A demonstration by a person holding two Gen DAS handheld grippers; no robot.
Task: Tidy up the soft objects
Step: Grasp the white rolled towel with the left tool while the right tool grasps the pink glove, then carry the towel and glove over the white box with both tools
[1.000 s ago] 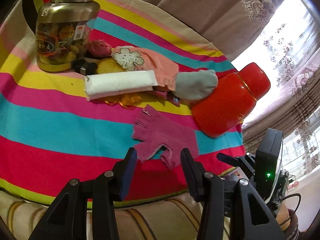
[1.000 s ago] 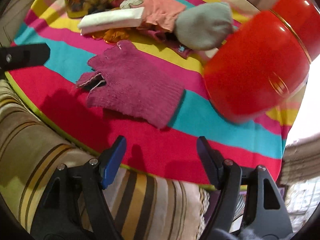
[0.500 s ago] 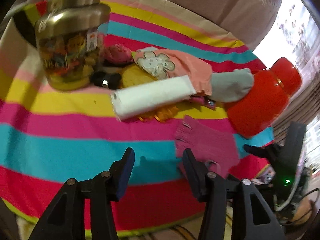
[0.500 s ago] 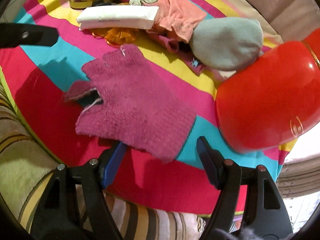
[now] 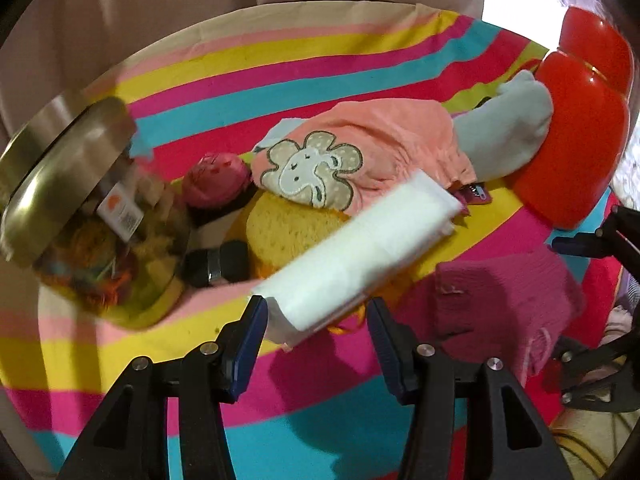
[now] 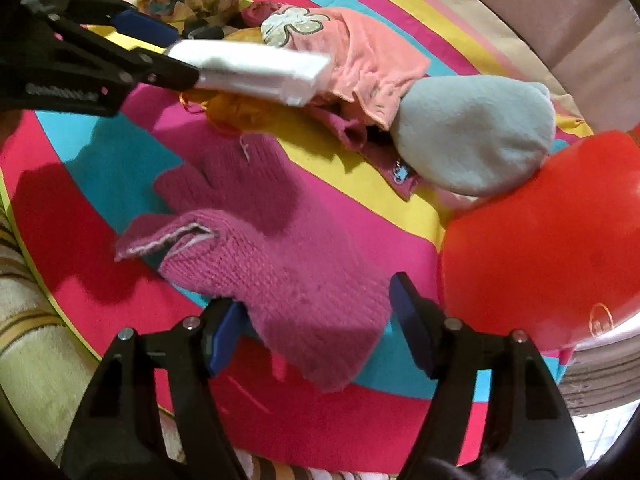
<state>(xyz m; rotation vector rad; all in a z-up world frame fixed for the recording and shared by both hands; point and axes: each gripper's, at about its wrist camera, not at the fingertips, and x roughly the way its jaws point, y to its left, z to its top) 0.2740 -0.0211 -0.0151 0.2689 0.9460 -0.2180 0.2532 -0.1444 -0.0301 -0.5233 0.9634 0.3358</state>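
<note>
A white tissue pack (image 5: pixel 360 252) lies on a yellow sponge (image 5: pixel 288 224) and orange fabric; it also shows in the right wrist view (image 6: pixel 256 72). My left gripper (image 5: pixel 316 320) is open, its fingers on either side of the pack's near end. A magenta knit glove (image 6: pixel 272 248) lies flat on the striped cloth. My right gripper (image 6: pixel 316 312) is open, its fingers astride the glove's cuff. A peach garment with a flower patch (image 5: pixel 360 152) and a grey sock (image 6: pixel 472 136) lie behind.
A gold-lidded jar (image 5: pixel 80 200) stands at the left. A red canister (image 6: pixel 552 240) lies on its side at the right. A pink ball (image 5: pixel 216 176) and a black object (image 5: pixel 216 264) sit by the jar. The round table's edge (image 6: pixel 60 308) is near, over a striped seat.
My left gripper has moved forward and left from the glove to the tissue pack's end. My right gripper has moved forward until its fingers straddle the glove's cuff.
</note>
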